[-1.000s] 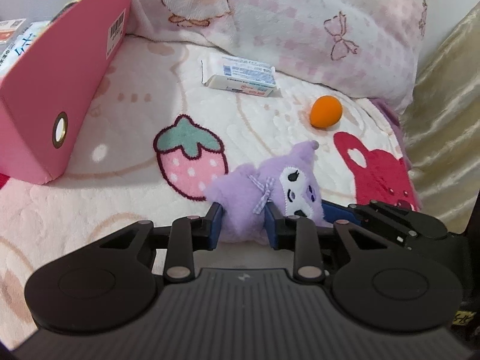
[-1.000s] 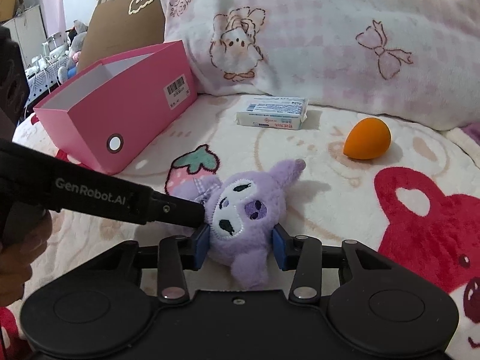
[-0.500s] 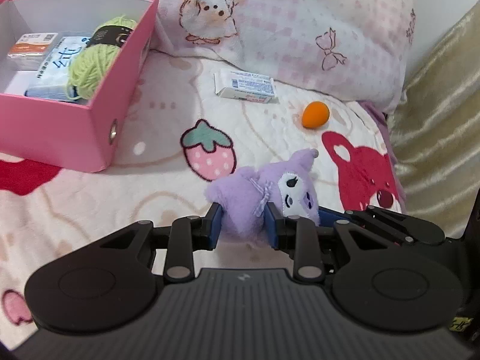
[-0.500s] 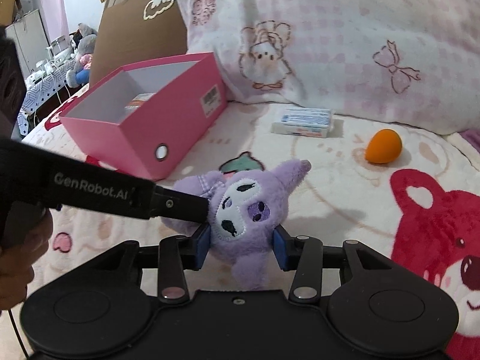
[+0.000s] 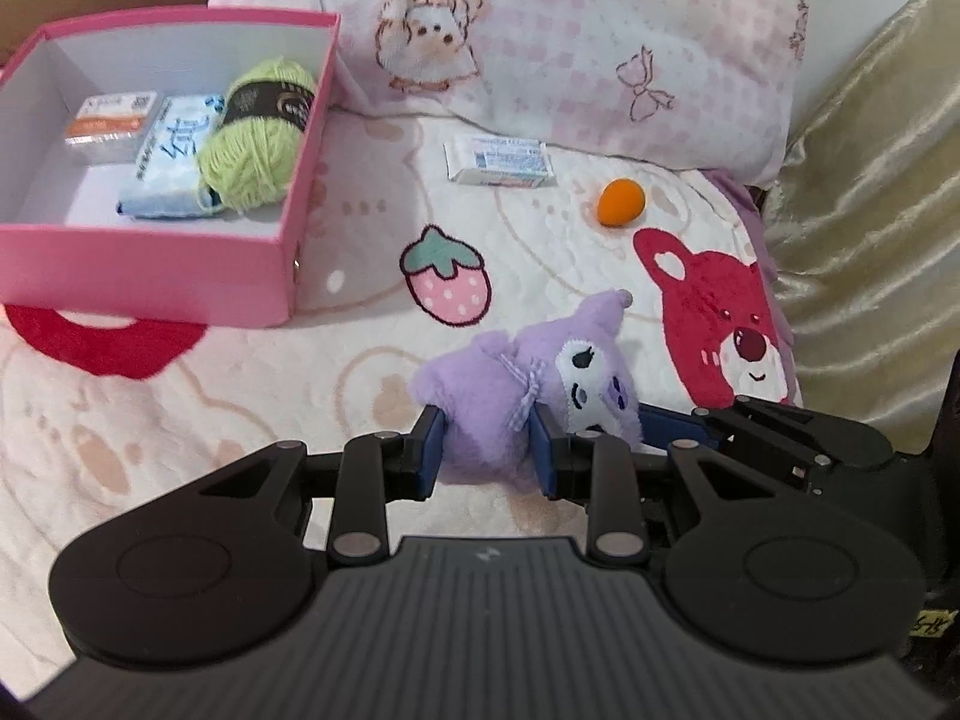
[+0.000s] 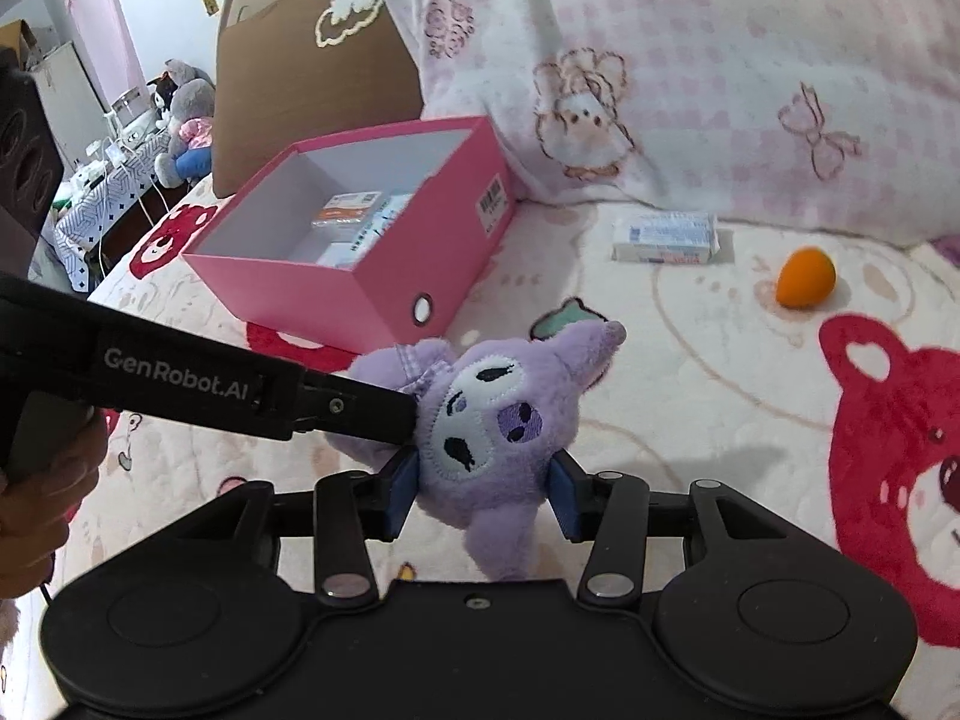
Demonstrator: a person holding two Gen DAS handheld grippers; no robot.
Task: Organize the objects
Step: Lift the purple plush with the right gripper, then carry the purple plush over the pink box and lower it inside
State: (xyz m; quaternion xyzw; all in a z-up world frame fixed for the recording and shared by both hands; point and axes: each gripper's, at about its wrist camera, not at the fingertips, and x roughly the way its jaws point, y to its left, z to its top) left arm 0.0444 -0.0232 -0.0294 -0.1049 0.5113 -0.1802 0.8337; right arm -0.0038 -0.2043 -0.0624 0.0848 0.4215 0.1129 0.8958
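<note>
A purple plush toy [image 5: 498, 384] hangs over the bed blanket, held from two sides. My left gripper [image 5: 486, 450] is shut on its body, with the blue pads pressed into the fur. In the right wrist view that gripper's black finger [image 6: 336, 408] comes in from the left. My right gripper [image 6: 480, 492] has the plush head [image 6: 498, 408] between its pads; its jaws are opening, but both pads still touch the fur. To the upper left stands an open pink box [image 5: 180, 282] holding green yarn [image 5: 258, 132], a tissue pack [image 5: 174, 162] and a small packet.
A small white packet [image 5: 501, 162] and an orange egg-shaped sponge [image 5: 621, 201] lie on the blanket near the pink-checked pillow [image 5: 570, 48]. Gold fabric [image 5: 870, 180] borders the right side. A cardboard sheet [image 6: 312, 78] stands behind the box [image 6: 336, 294]. A hand [image 6: 42, 516] holds the left gripper.
Both grippers have risen together with the plush toy, lifting it off the blanket. The inside of the pink box has come into view. The right jaws stand slightly wider.
</note>
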